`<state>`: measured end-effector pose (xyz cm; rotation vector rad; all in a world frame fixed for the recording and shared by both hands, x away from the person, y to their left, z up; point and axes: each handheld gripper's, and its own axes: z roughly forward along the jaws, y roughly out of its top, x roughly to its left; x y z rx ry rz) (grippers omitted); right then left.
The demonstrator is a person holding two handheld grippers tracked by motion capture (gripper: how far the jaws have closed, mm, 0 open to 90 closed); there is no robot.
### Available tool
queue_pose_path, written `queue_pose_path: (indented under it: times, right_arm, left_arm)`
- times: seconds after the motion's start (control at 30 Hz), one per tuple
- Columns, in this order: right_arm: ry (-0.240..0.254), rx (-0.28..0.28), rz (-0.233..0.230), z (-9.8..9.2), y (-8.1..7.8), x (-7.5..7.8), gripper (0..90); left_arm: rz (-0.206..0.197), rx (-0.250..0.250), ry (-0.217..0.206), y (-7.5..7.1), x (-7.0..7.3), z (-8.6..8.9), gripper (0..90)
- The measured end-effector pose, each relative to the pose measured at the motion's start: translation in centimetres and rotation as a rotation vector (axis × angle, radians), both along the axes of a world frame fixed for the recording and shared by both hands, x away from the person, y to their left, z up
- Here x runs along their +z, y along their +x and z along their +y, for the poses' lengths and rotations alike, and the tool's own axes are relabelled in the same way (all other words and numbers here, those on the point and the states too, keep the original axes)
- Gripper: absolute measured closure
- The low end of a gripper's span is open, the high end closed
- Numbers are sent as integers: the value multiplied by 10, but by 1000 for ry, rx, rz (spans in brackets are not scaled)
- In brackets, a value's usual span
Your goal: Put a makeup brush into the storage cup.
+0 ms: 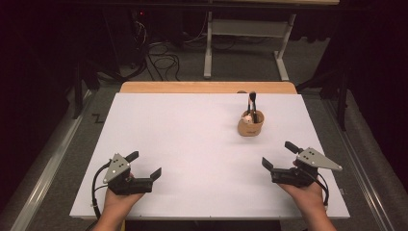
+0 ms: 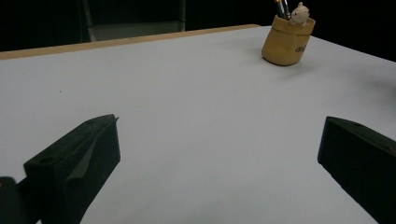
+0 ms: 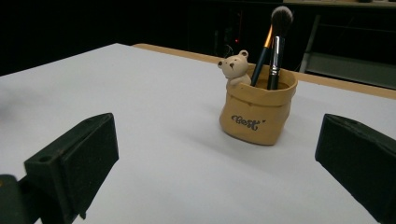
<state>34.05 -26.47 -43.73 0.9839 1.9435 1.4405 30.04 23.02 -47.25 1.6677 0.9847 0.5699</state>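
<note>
Both claws, left point(image 1: 146, 164) and right point(image 1: 277, 155), gape wide; right gripper view reveals "Best" lettering on the holder point(image 3: 258, 110).

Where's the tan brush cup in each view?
High view: cup right of centre, toward the table's far edge.
Left gripper view: cup top right.
Right gripper view: cup centre, between the jaws, farther off.
Shared landmark: bear figure on the rim.

Bright table, dark surroundings, soft shadows
</note>
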Motion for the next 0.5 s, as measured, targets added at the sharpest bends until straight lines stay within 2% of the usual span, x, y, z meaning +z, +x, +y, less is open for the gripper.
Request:
queue_pose_path:
  times: [0.17, 0.27, 0.4, 0.5]
  right_arm:
    - [9, -4, -23, -5, -13, 0, 2]
    - [31, -9, -29, -13, -22, 1, 2]
    - [52, -23, -37, -19, -23, 1, 2]
    - [37, -18, -23, -17, -21, -3, 2]
  left_arm:
    - [2, -7, 8, -2, 0, -4, 2]
    - [-2, -10, 10, -3, 1, -6, 2]
    - [-8, -11, 5, -4, 1, -7, 1]
    - [-9, -6, -1, -4, 2, -5, 1]
